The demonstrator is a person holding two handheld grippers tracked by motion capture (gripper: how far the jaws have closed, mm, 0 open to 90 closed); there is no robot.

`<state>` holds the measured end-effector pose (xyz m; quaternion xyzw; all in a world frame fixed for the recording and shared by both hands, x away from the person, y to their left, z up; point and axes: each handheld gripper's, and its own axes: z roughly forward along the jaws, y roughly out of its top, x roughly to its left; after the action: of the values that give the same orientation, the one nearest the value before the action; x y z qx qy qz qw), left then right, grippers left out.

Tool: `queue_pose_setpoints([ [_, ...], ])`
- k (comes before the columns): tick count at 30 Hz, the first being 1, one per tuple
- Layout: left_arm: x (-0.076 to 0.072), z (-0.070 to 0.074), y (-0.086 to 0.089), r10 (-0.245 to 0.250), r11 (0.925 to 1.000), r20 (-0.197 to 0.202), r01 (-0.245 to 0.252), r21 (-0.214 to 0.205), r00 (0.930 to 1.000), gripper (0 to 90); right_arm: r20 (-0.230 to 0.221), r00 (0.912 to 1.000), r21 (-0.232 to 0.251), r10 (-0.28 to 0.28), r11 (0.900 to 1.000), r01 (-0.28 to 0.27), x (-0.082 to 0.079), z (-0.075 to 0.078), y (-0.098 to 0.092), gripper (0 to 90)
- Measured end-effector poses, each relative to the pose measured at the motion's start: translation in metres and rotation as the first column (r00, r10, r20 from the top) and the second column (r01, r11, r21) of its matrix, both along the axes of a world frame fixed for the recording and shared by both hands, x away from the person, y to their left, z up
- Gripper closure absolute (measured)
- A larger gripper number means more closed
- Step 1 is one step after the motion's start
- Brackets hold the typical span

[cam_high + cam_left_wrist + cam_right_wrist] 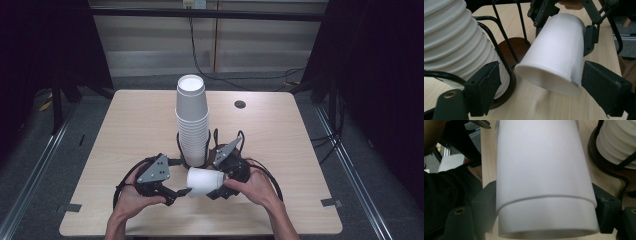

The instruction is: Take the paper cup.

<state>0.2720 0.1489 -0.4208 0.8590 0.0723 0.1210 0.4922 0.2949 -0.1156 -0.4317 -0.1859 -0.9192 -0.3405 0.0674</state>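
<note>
- Nearest us, the person's left hand (131, 197) and right hand (255, 187) each carry a gripper low over the worktop (135, 125), just in front of the cup stack (191, 115).
- The right gripper (219, 184) has its fingers (482, 202) clamped on both sides of a white paper cup (202, 181), near its base.
- That cup lies on its side in the air just in front of the stack, mouth turned away from the right gripper, probably so the rim is on offer.
- The left gripper (179, 192) faces that mouth with its fingers (484, 82) apart and nothing pinched.
- A line rings the cup; whether a second cup sits nested there, I cannot tell.
- The stack stands mouth-down in a wire holder (511, 50), which keeps it upright.
</note>
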Motion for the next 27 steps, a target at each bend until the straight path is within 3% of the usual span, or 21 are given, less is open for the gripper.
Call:
queue_pose_setpoints([
  [4, 0.001, -0.008, 0.009, 0.029, 0.9965, -0.046, -0.032, -0.077, 0.9985, 15.6, 0.011, 0.9991, 0.056, -0.041, 0.9976, 0.041, -0.002, -0.001, -0.007, 22.0],
  [5, 0.001, -0.008, 0.009, 0.029, 0.9965, -0.046, -0.032, -0.077, 0.9985, 15.7, 0.014, 0.9987, 0.059, -0.048, 0.9972, 0.047, -0.002, -0.002, -0.008, 22.0],
  [9, -0.001, -0.013, 0.015, 0.034, 0.9882, -0.074, -0.044, -0.147, 0.9967, 15.6, 0.016, 0.9979, 0.1, -0.063, 0.9931, 0.061, -0.005, -0.007, -0.01, 22.0],
  [15, -0.001, -0.02, 0.016, 0.057, 0.9866, -0.092, -0.07, -0.147, 0.9942, 15.7, 0.055, 0.9945, 0.139, -0.089, 0.987, 0.08, -0.009, -0.007, -0.009, 22.1],
  [18, 0.0, -0.022, 0.018, 0.057, 0.9812, -0.105, -0.075, -0.178, 0.9928, 15.8, 0.068, 0.9928, 0.16, -0.099, 0.9832, 0.087, -0.01, -0.005, -0.01, 22.2],
  [21, 0.0, -0.025, 0.019, 0.061, 0.9802, -0.122, -0.082, -0.18, 0.9907, 15.7, 0.081, 0.9898, 0.193, -0.117, 0.976, 0.1, -0.012, -0.007, -0.012, 22.2],
  [23, 0.001, -0.027, 0.021, 0.085, 0.9755, -0.137, -0.111, -0.19, 0.9869, 15.7, 0.085, 0.9882, 0.214, -0.127, 0.971, 0.106, -0.014, -0.01, -0.013, 22.2],
  [27, 0.0, -0.029, 0.022, 0.082, 0.9752, -0.139, -0.108, -0.193, 0.9868, 15.7, 0.079, 0.9878, 0.243, -0.134, 0.9636, 0.112, -0.015, -0.015, -0.017, 22.2],
])
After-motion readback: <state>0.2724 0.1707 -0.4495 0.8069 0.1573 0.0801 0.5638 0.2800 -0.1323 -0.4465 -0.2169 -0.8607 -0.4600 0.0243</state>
